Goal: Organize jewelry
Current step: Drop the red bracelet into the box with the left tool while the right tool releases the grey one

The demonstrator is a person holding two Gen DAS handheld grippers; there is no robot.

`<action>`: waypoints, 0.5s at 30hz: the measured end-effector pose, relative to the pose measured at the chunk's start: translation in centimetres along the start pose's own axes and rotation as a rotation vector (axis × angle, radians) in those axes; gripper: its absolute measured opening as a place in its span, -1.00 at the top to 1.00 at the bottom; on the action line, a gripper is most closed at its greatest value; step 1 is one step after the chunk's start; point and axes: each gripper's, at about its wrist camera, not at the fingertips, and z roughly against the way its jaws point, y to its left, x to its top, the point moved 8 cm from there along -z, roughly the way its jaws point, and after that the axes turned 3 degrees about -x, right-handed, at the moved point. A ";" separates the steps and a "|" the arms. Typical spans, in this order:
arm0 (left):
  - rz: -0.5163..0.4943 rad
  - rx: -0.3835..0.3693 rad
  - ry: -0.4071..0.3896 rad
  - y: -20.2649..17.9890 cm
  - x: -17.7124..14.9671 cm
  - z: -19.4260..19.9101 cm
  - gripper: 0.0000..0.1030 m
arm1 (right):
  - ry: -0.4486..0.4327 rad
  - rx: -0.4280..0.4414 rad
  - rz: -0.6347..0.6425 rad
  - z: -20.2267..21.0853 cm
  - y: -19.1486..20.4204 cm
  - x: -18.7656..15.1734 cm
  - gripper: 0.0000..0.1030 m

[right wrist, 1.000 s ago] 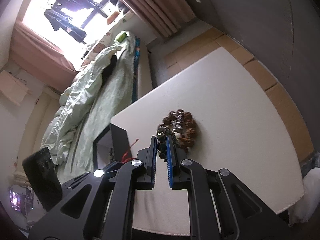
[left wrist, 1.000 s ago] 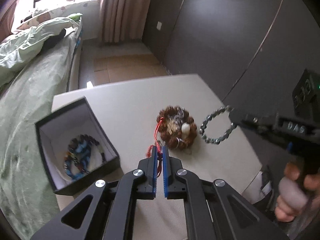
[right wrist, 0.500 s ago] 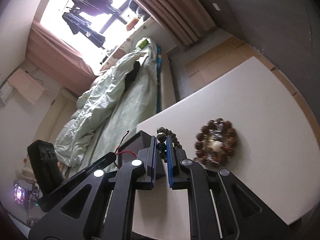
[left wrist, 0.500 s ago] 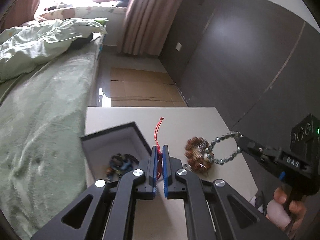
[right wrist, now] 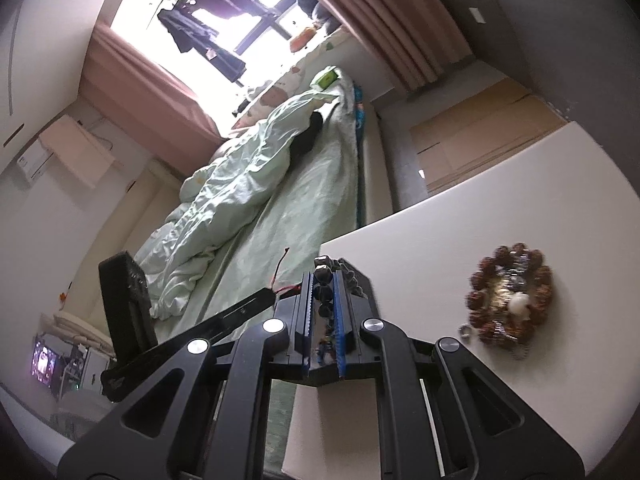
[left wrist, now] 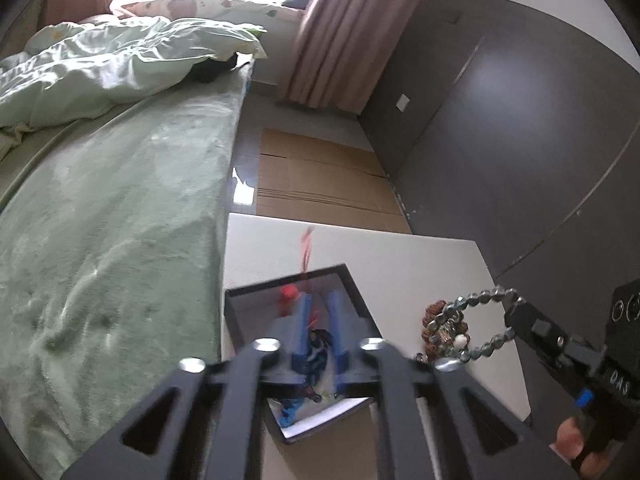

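Observation:
My left gripper [left wrist: 319,312] hangs over the black box [left wrist: 352,284], its jaws opening. The red cord bracelet [left wrist: 286,294] is blurred and loose between the blue pads, no longer pinched. A blue bead bracelet [left wrist: 316,344] lies in the box. My right gripper [right wrist: 323,280] is shut on a grey bead bracelet [right wrist: 322,276], which hangs as a loop [left wrist: 472,328] above the table, right of the box. A heap of brown bead bracelets [right wrist: 510,300] lies on the white table [right wrist: 480,208]. In the right wrist view the left gripper [right wrist: 276,294] shows with the red cord [right wrist: 283,264] at its tip.
A small metal ring [right wrist: 464,330] lies beside the brown heap. A bed with a green cover [left wrist: 100,240] runs along the table's left edge. Dark wall panels [left wrist: 500,140] stand to the right, cardboard sheets [left wrist: 320,176] on the floor beyond the table.
Both grippers moved left, from the brown heap to the box. The left jaws, shut on the red cord before, have parted over the box. The right still grips the grey beads.

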 end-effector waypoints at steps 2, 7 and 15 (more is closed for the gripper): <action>0.015 0.001 -0.039 0.5 0.5 0.7 -0.27 | 0.012 0.014 0.011 -0.8 0.7 -0.1 0.80; 0.017 -0.012 -0.058 1.0 1.4 1.4 -0.27 | 0.033 0.029 0.027 -2.3 1.6 -0.6 0.80; 0.056 -0.014 -0.066 2.7 2.2 2.3 -0.27 | 0.074 0.066 0.052 -4.8 3.3 -1.4 0.80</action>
